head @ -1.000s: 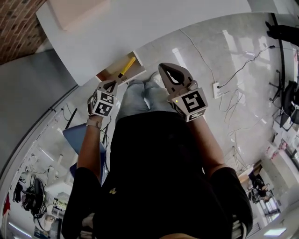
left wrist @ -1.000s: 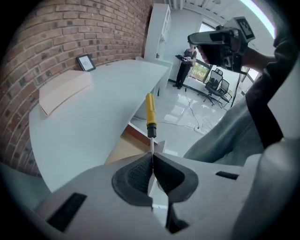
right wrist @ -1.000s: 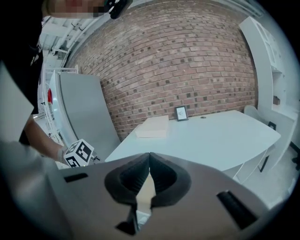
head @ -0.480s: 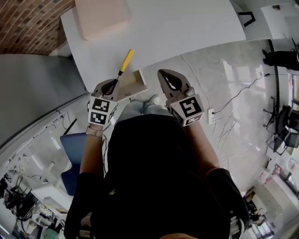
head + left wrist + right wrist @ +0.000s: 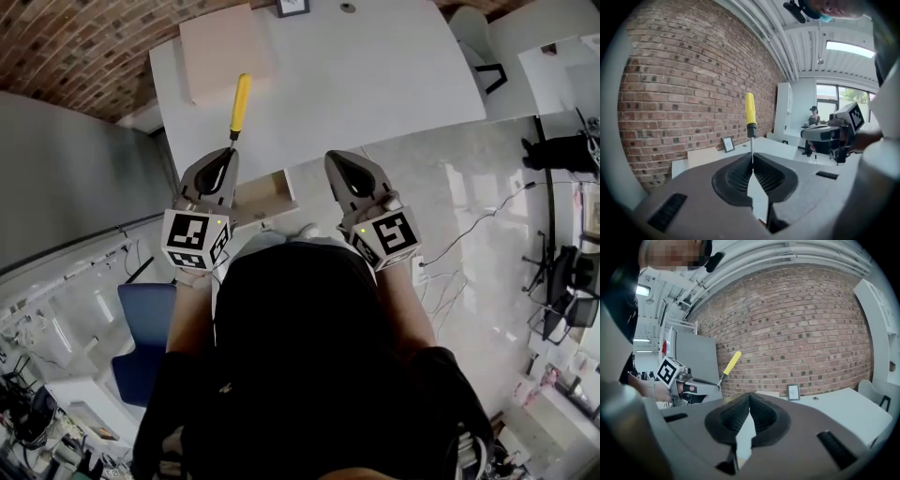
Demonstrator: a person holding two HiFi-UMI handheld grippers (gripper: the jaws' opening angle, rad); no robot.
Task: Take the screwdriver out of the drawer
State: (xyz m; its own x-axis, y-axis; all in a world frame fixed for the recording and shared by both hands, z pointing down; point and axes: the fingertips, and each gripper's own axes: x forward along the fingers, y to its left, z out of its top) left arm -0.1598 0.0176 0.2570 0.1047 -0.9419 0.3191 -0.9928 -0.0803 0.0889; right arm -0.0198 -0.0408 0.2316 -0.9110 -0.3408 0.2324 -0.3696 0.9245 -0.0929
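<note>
My left gripper (image 5: pixel 225 155) is shut on the thin metal shaft of the screwdriver (image 5: pixel 240 102), whose yellow handle points away over the white table (image 5: pixel 375 66). In the left gripper view the screwdriver (image 5: pixel 750 113) stands straight up out of the closed jaws of the left gripper (image 5: pixel 752 161). The small wooden drawer (image 5: pixel 265 190) hangs open under the table's near edge, between the two grippers. My right gripper (image 5: pixel 345 161) is shut and holds nothing, just right of the drawer. The right gripper view shows its jaws (image 5: pixel 749 399) closed and the screwdriver (image 5: pixel 731 364) held up at the left.
A flat beige box (image 5: pixel 223 49) lies on the table's far left, by the brick wall (image 5: pixel 75 47). A small framed picture (image 5: pixel 292 7) stands at the table's back edge. A blue chair (image 5: pixel 145 328) is at my left. Cables trail over the floor (image 5: pixel 469 216) at right.
The left gripper has lifted the screwdriver up out of the drawer and over the table top. The head view has tilted further up the table. The right gripper stays shut beside the drawer.
</note>
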